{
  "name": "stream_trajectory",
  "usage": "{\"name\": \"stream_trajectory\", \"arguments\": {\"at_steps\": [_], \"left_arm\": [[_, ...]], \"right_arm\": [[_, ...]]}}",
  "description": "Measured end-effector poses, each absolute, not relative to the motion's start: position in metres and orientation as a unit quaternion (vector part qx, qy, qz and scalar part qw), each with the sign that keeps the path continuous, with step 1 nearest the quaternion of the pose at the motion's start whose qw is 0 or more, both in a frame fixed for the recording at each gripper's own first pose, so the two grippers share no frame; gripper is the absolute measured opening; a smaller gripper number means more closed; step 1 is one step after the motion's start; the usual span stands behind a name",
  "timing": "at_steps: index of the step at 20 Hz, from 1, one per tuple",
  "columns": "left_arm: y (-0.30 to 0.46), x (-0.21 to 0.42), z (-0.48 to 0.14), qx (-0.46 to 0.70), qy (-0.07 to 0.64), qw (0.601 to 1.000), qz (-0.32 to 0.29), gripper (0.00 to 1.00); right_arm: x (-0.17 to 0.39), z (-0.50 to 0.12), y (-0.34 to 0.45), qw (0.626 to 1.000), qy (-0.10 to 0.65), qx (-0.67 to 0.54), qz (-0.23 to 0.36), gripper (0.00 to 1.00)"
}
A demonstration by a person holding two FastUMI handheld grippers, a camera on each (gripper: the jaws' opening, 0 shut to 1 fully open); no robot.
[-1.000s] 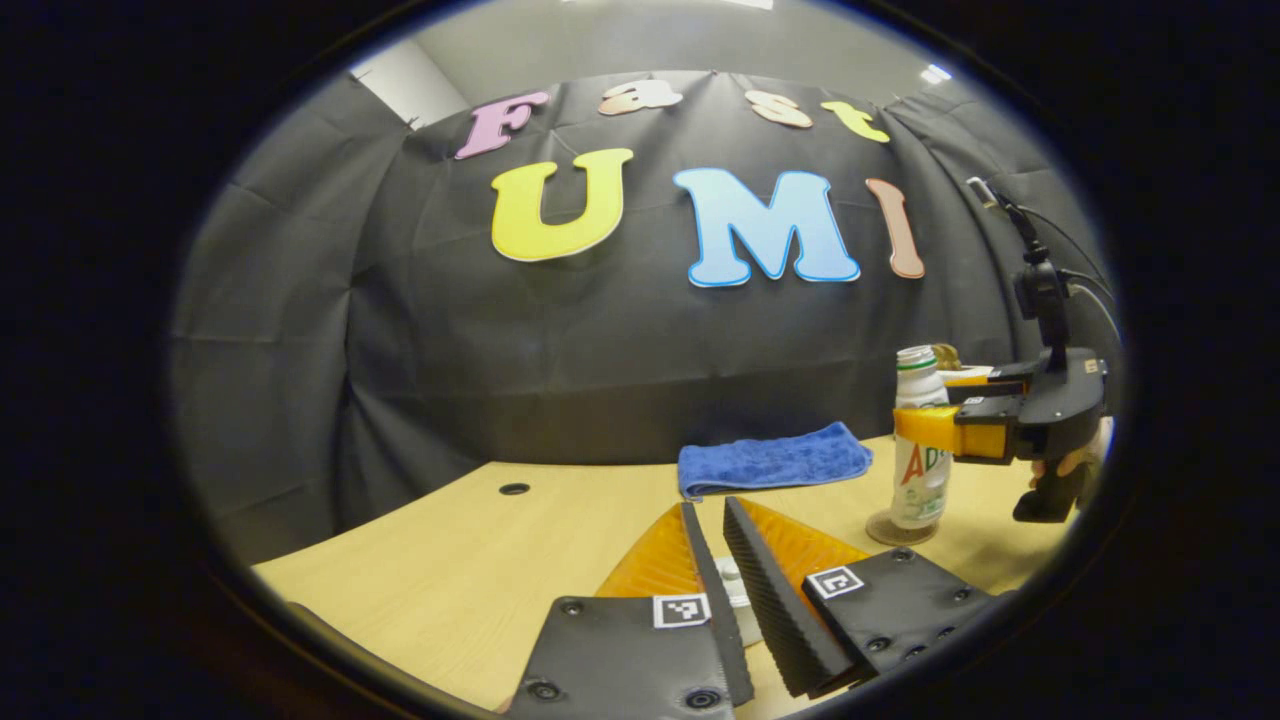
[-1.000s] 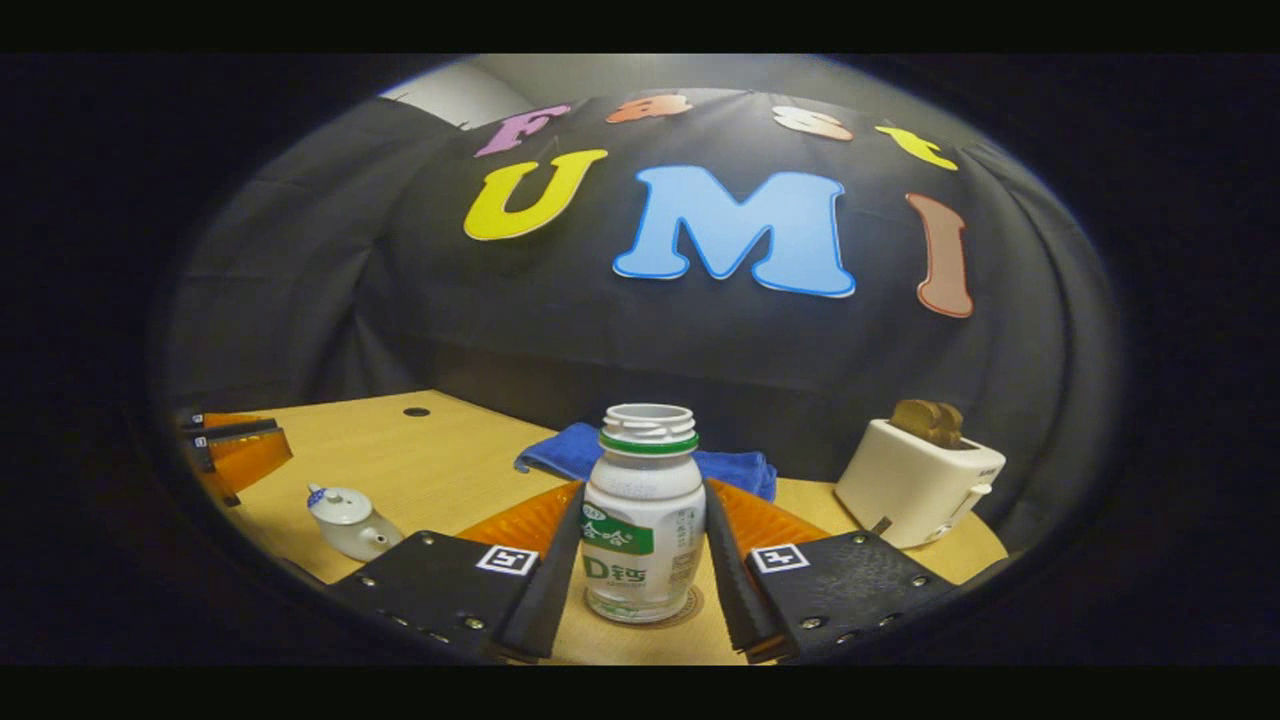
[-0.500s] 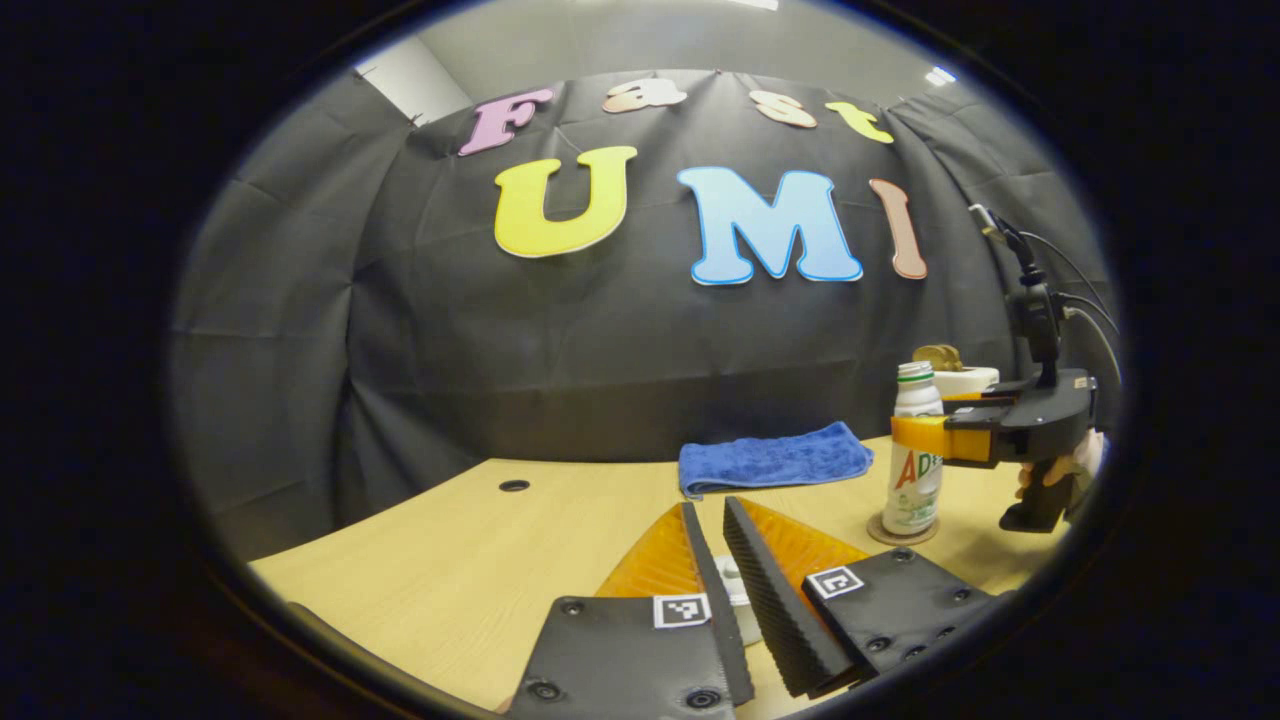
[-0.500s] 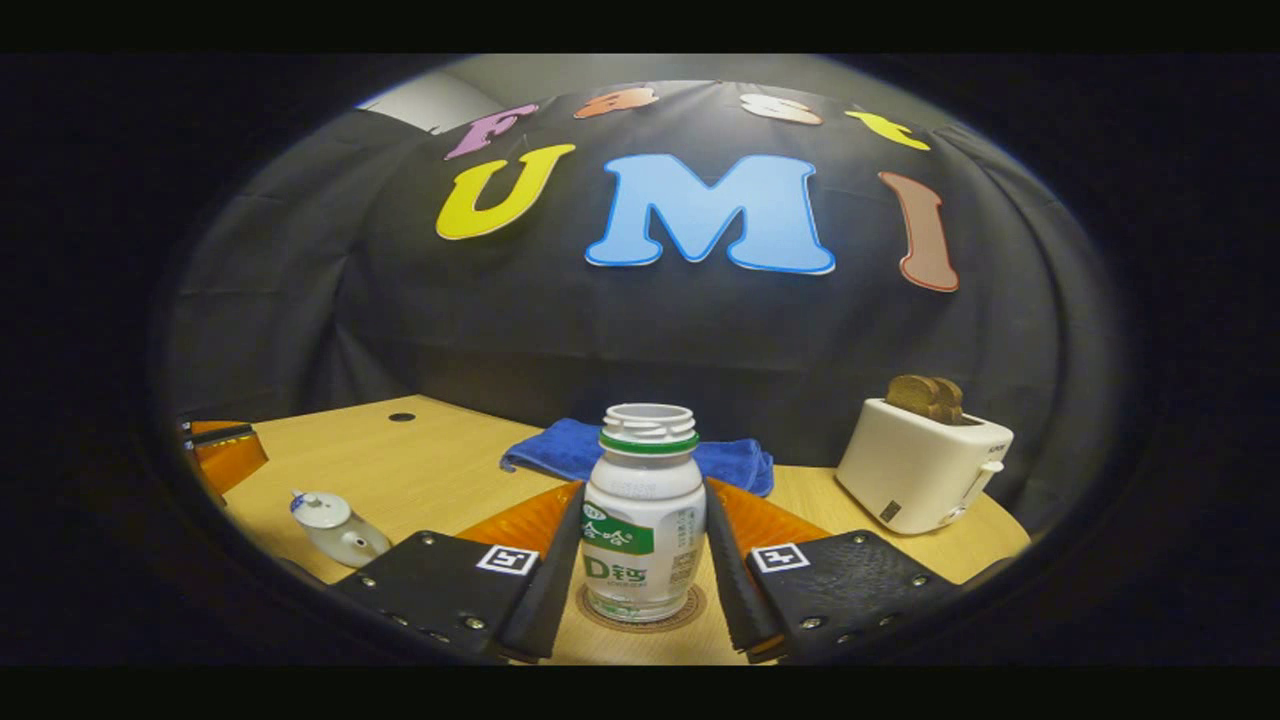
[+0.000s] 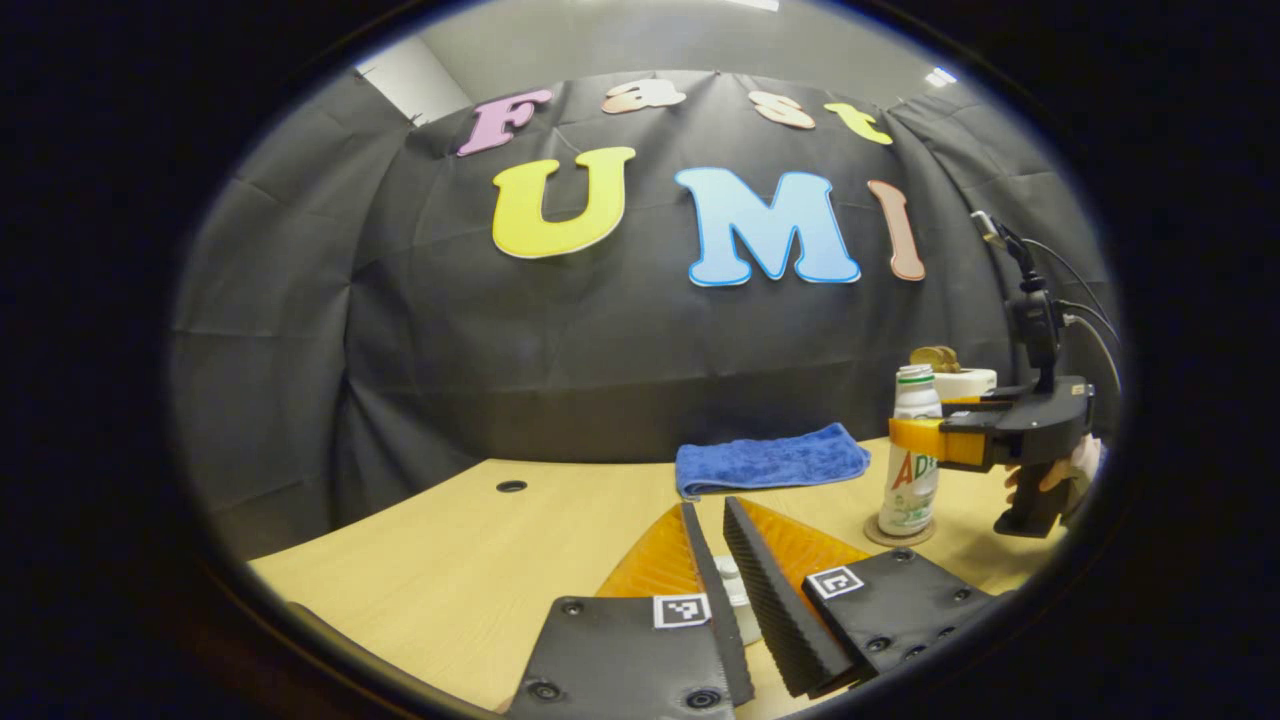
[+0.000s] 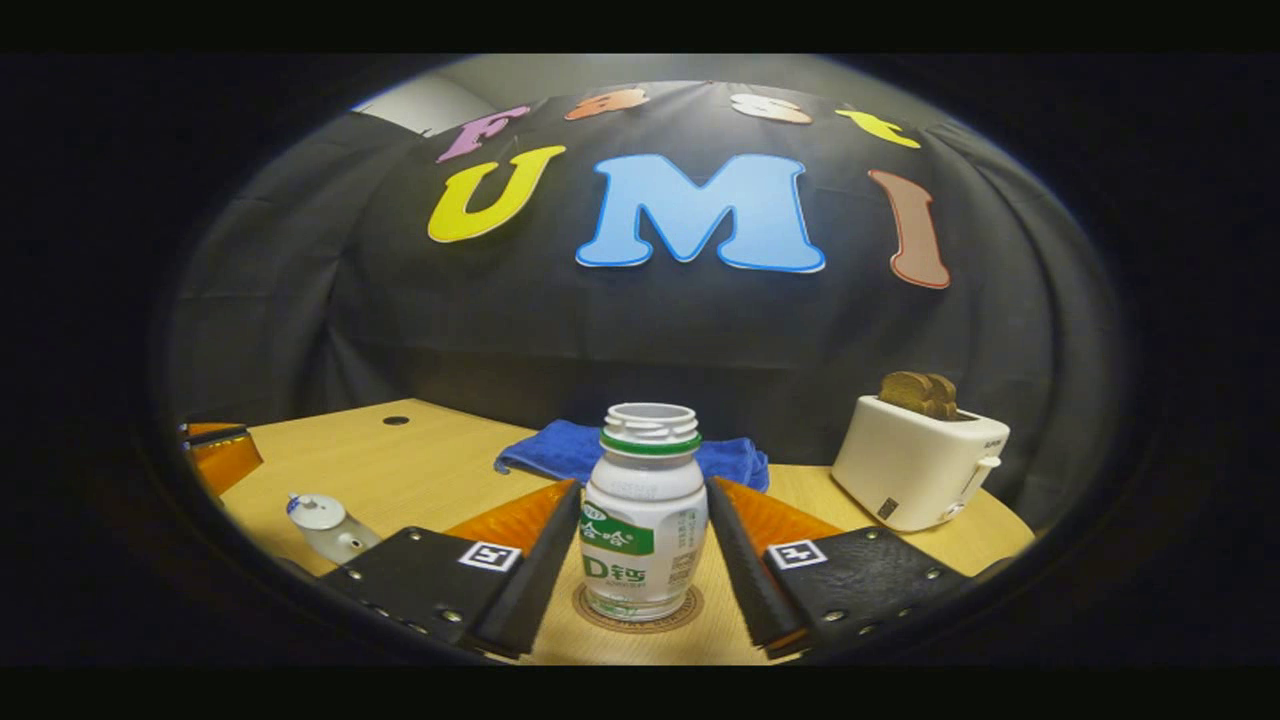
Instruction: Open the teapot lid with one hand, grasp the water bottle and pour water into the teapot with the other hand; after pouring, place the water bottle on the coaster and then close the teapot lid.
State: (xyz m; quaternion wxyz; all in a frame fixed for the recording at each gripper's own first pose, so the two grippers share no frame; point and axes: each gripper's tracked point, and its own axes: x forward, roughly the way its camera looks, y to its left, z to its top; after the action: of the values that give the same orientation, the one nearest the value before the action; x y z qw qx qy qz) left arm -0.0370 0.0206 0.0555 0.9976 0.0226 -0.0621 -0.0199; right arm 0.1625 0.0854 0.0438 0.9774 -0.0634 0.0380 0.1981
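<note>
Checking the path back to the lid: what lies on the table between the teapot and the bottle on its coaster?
Right gripper view: bare tabletop between the teapot and the bottle on its coaster, crossed by the right gripper's near finger.

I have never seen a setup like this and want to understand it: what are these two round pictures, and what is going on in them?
No robot here: a person holds a hand-held two-finger gripper in each hand, and each carries a wide-angle camera looking along its own fingers.

The left gripper view looks over the left gripper. A small white thing shows between its fingers; I cannot tell whether it is gripped. Farther off on that side is the other gripper, with the person's hand on its handle.

The right gripper view looks over the right gripper. Its fingers stand on either side of an open bottle, which rests upright on a coaster; they seem not to press it.

On the wooden table also lie a teapot, a blue cloth and a toaster.
</note>
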Motion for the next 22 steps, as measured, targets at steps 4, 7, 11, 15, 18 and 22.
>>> {"name": "stream_trajectory", "arguments": {"at_steps": [4, 7, 11, 15, 18, 22], "left_arm": [[0.02, -0.037, 0.055, 0.022, -0.061, 0.998, -0.021, 0.22], [0.021, -0.038, 0.056, 0.021, -0.062, 0.998, -0.021, 0.22], [0.019, -0.041, 0.058, 0.02, -0.063, 0.998, -0.022, 0.22], [0.017, -0.046, 0.06, 0.017, -0.065, 0.997, -0.023, 0.22], [0.017, -0.052, 0.062, 0.015, -0.067, 0.997, -0.025, 0.22], [0.011, -0.066, 0.063, 0.015, -0.073, 0.997, -0.028, 0.22]], "right_arm": [[0.162, 0.048, 0.084, 0.979, 0.033, -0.055, 0.196, 0.91], [0.16, 0.054, 0.083, 0.979, 0.025, -0.054, 0.195, 0.91], [0.152, 0.06, 0.078, 0.98, 0.019, -0.046, 0.192, 0.92], [0.142, 0.062, 0.069, 0.982, 0.017, -0.034, 0.186, 0.92], [0.127, 0.063, 0.063, 0.982, 0.019, -0.018, 0.186, 0.92], [0.101, 0.069, 0.057, 0.983, 0.008, -0.016, 0.181, 0.92]]}}
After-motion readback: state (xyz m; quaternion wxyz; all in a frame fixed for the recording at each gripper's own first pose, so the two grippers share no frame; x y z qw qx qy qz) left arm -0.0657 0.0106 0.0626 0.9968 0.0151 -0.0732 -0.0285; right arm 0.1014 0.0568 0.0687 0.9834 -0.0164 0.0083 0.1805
